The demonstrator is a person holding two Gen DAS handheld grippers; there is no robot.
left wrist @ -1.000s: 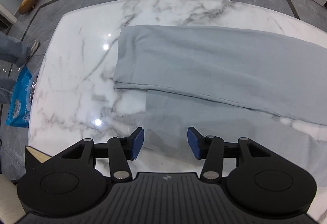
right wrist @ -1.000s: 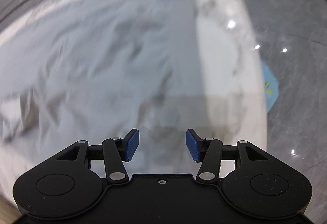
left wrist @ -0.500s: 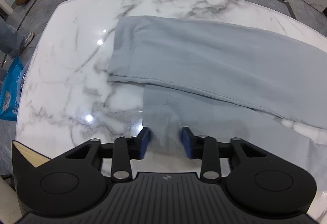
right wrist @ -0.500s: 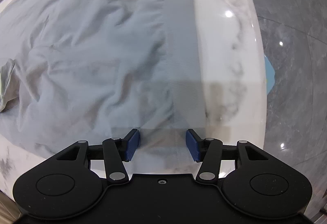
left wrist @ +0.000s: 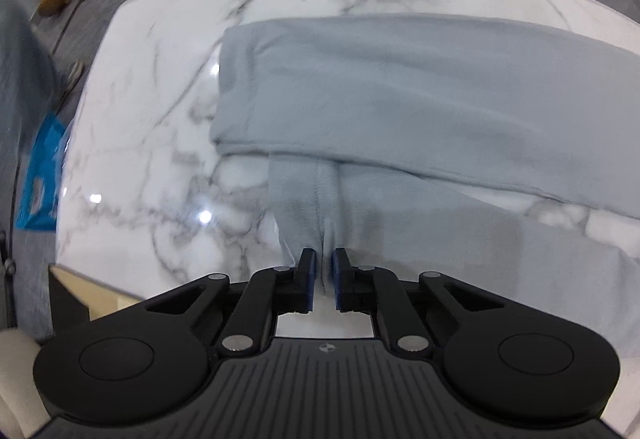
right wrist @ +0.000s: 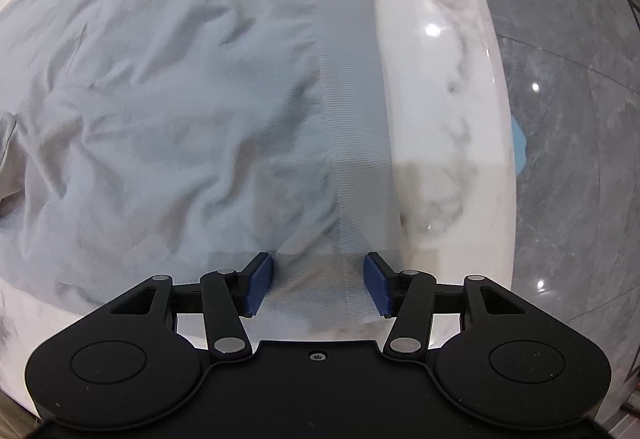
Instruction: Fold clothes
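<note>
At the far left of the left wrist view, one blue bag [left wrist: 38, 175] lay on the grey floor beside the one marble table [left wrist: 152, 143]. One grey garment [left wrist: 400, 95] was spread across the centre and right of the frame. At lower centre, the left gripper [left wrist: 323, 271] was pinching a gathered, seamed fold of the garment between its two blue pads.

In the right wrist view, the same garment [right wrist: 180, 87] lay wrinkled over the left and centre. The right gripper [right wrist: 318, 285] was spread wide over its ribbed hem [right wrist: 352, 87] at lower centre.

Right hand-held gripper [right wrist: 318, 285] gapes over rumpled grey garment [right wrist: 168, 87].
</note>
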